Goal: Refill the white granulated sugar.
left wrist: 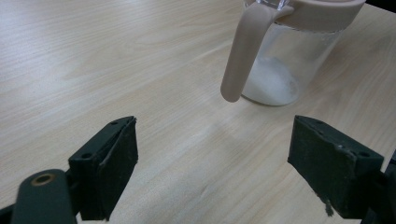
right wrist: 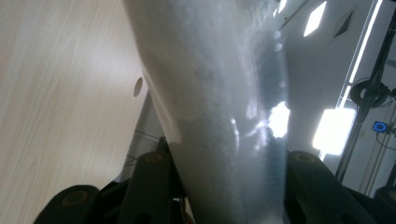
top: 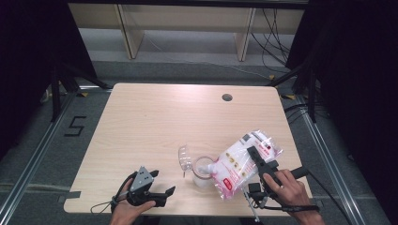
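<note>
A black "5" (top: 75, 126) marks the floor (top: 42, 140) left of the table

Pale wood table (top: 155, 122) bearing jar (top: 202, 173), clear lid (top: 185, 158)

**Materials / finishes**

Desk (top: 155, 122) is showing pale wood-grain laminate, smooth, matt. Jar (left wrist: 289, 60) is looking like clear glass or plastic, with a matt beige plastic collar and handle. Bag (top: 244, 161) is reading as glossy clear plastic film, crinkled, catching glare. Jaws are wearing matt black pads, edges chipped and rough.
</note>
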Motion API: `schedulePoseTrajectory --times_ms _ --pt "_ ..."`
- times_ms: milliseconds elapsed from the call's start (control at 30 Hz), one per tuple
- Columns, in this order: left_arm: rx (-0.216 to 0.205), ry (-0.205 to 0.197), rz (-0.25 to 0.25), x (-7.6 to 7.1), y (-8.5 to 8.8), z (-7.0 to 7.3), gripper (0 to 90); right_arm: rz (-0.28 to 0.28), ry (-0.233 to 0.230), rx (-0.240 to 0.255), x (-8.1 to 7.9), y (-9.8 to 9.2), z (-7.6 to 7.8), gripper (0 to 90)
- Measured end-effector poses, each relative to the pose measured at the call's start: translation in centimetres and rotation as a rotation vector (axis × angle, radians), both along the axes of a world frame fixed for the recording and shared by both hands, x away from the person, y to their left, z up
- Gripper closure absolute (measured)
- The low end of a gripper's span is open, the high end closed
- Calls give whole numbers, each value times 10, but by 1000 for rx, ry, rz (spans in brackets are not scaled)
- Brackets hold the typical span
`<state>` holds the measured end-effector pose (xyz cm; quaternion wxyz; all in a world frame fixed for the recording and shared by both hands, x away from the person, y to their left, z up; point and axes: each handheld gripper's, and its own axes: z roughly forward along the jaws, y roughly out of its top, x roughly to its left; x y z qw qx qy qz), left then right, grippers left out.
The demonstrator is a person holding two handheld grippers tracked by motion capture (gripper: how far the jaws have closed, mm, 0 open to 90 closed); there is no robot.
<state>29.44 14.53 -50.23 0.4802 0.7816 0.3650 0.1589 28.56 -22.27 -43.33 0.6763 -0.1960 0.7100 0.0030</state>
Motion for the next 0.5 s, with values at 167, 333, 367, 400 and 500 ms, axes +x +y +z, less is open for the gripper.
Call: schedulePoseTrajectory --times_ms 167,333,367,400,500 --pt "-1 0 0 0 0 0 153 10 -8 -19 0 1 2 659" --pt "-1 0 -1 0 0 0 152 11 -8 -19 0 1 2 662" --pt "-2 0 -1 0 0 0 152 8 -6 -15 0 1 2 662" --pt "-2 -1 0 0 0 0 152 12 -7 -18 0 1 2 662" --pt "-2 -1 0 0 0 0 153 8 -3 -17 0 1 3 664"
